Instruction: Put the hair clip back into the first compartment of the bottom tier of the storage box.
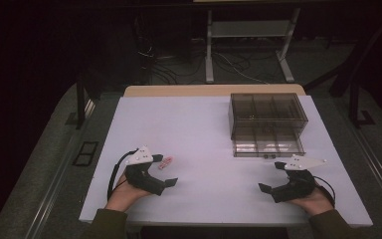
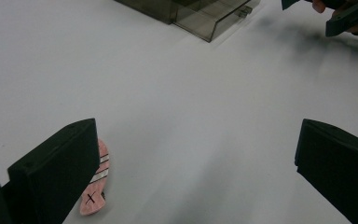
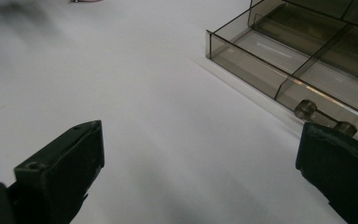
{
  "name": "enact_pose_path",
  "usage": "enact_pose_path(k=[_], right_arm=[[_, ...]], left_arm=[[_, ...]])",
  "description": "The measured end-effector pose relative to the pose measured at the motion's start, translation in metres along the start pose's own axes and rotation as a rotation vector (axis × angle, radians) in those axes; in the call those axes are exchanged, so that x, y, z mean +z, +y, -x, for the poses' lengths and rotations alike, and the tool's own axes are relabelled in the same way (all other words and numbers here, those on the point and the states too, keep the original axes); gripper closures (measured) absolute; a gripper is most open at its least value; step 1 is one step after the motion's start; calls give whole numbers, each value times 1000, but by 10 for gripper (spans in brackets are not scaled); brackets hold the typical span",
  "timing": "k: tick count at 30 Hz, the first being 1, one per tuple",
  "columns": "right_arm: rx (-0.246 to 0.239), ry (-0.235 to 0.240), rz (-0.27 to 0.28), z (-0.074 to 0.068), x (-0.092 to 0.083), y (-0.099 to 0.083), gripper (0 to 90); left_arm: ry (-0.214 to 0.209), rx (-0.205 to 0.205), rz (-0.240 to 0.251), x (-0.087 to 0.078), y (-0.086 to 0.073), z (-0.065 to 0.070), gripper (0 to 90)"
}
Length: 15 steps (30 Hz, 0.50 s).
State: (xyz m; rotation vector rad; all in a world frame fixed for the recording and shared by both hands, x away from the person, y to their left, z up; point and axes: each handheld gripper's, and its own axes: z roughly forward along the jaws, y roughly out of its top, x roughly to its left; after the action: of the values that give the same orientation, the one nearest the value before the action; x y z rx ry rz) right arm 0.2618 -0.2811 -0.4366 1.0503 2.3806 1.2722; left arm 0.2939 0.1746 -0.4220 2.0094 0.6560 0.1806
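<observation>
White table [image 1: 204, 129] holds a smoky box [image 1: 267, 115]. Left gripper [image 1: 165, 172] and right gripper [image 1: 269, 175] gape, holding nothing. Up close, the pink piece [image 2: 97, 186] maybe bears an X.

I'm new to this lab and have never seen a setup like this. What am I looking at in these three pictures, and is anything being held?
A person sits at a white table with a hand-held gripper in each hand; there is no robot arm. The high view looks down from above the person. It shows the left gripper at the left and the right gripper at the right.

The other two pictures come from small cameras riding on each gripper, looking out between its two black fingers.

On the table stands a smoky clear plastic drawer box with its lower drawer pulled out; the drawer has dividers and a small handle. Near the left gripper lies a small pink piece with stripes and a black cross.

Both grippers are open and hold nothing; the pink piece lies partly behind one left finger.
</observation>
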Motion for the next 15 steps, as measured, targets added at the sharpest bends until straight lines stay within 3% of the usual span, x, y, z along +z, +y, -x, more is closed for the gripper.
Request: enact_pose_path(k=[15], right_arm=[[-2, 23, 10, 0, 0, 0, 5]], left_arm=[[18, 0, -18, -1, 2, -4, 0]])
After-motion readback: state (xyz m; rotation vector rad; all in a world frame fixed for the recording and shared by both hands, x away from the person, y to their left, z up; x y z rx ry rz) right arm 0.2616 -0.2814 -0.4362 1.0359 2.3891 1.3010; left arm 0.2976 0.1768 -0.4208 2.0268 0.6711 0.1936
